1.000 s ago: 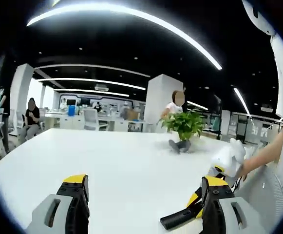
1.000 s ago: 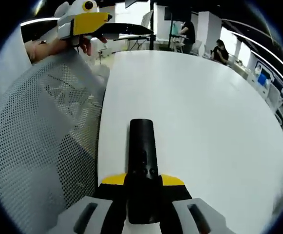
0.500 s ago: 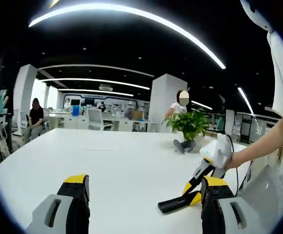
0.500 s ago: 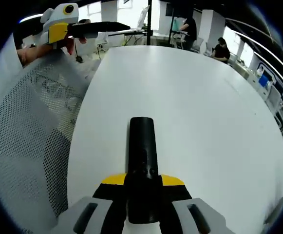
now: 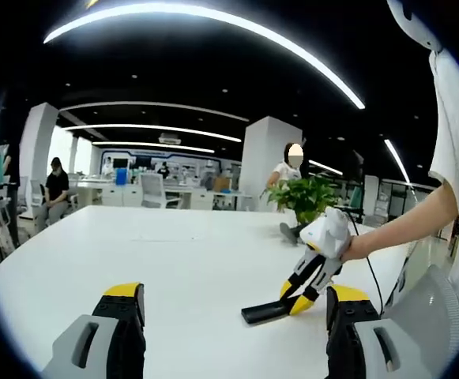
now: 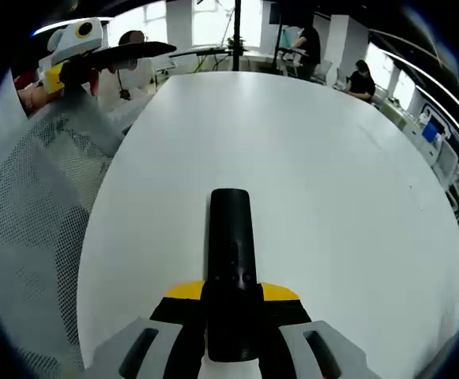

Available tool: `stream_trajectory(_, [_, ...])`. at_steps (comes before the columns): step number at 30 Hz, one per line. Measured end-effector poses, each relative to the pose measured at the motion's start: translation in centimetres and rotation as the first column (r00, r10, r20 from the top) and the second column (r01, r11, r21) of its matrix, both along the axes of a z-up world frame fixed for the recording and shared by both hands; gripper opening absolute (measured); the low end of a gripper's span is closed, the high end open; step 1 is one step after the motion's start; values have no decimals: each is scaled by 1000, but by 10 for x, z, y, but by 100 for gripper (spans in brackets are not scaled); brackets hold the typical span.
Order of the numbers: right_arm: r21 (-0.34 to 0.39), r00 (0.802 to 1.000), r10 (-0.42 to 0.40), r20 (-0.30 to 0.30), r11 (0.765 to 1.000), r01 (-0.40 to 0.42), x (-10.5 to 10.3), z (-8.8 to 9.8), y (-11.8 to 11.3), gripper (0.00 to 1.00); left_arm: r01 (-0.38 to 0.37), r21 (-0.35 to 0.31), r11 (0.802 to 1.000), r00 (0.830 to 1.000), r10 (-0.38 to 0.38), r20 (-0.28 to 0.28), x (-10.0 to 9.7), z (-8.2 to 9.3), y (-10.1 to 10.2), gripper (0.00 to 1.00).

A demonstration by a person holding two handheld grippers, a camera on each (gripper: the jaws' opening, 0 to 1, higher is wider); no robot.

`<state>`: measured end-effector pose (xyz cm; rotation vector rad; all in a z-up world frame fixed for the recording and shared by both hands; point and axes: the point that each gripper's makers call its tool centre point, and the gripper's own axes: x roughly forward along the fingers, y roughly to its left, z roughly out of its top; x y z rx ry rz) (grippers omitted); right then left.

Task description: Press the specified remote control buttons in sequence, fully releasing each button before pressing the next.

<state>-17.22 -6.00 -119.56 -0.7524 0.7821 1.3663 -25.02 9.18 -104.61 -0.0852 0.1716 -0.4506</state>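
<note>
The right gripper point(image 6: 231, 316) is clamped on the near end of a black remote control point(image 6: 231, 260), which projects forward between the jaws over the white table point(image 6: 332, 197); small buttons are visible on its upper face just ahead of the yellow jaw tips. From the left gripper view, the right gripper point(image 5: 312, 272) appears ahead and to the right, tilted down, with the remote control point(image 5: 265, 313) at or just above the table point(image 5: 174, 260); contact cannot be confirmed. The left gripper point(image 5: 233, 332) has its jaws spread wide with nothing between them, and it is well apart from the remote. In the right gripper view the left gripper point(image 6: 75, 47) is raised at the upper left, above a mesh chair back point(image 6: 24, 237). Judged progress: the remote is secured, but no jaw is on any button, so the pressing sequence appears not yet under way or between presses; which buttons remain cannot be determined. The right gripper view gives the button face; the left gripper view gives the remote's height relative to the table, the holding hand point(image 5: 351, 246), a potted plant point(image 5: 304, 197) beyond, and people at desks in the far office.
</note>
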Motion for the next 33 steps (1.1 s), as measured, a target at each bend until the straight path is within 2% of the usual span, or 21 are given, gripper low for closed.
stream_trajectory(3, [-6, 1000, 8, 2, 1000, -8, 8, 0, 0, 21, -2, 9, 1000, 1000, 2, -16, 0, -3, 0, 99])
stream_trajectory(10, [-26, 999, 43, 3, 999, -42, 28, -1, -1, 21, 4, 7, 1000, 1000, -4, -14, 0, -3, -1, 99])
stream_trajectory(33, [-43, 1000, 10, -9, 999, -11, 83, -2, -2, 21, 11, 11, 1000, 999, -11, -38, 0, -8, -2, 99])
